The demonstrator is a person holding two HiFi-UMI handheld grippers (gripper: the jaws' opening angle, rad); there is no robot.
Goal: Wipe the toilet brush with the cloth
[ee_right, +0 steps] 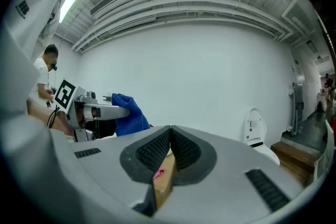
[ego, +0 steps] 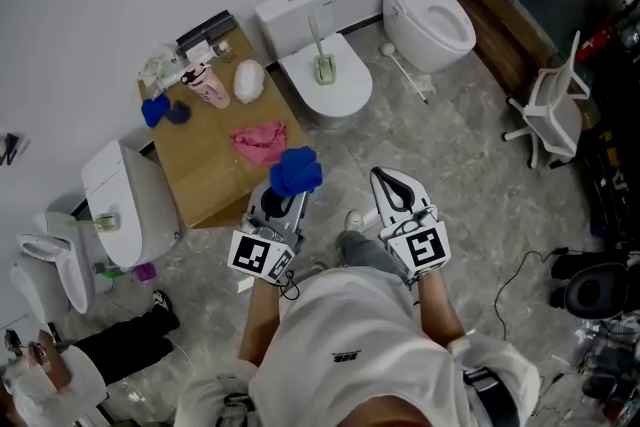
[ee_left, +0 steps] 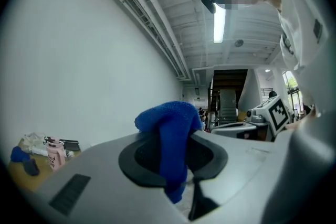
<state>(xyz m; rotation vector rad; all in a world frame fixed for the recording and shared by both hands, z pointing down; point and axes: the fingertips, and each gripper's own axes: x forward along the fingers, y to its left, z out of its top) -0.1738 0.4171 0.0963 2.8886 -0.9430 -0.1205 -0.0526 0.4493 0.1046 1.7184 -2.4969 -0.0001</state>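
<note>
My left gripper [ego: 283,197] is shut on a bunched blue cloth [ego: 296,171], which bulges above its tips and hangs down between the jaws [ee_left: 171,136]. My right gripper [ego: 384,178] is shut with nothing in it, its ribbed pads [ee_right: 181,150] pressed together. Both point level, side by side, over the floor just off the wooden table's [ego: 205,177] near corner. A brush with a pale handle [ego: 322,55] stands on the closed lid of the middle toilet [ego: 350,95], well ahead of both grippers. A second white long-handled brush [ego: 405,70] lies on the floor. The right gripper view shows the left gripper [ee_right: 97,111] and the cloth [ee_right: 128,113].
On the table lie a pink cloth [ego: 260,142], a white bundle [ego: 248,80], a pink bottle [ego: 208,88] and small blue items [ego: 155,110]. Another toilet [ego: 432,15] stands at the back right and one [ego: 125,200] at the left. A white chair [ego: 555,105] is at the right. A person [ego: 60,370] crouches at the lower left.
</note>
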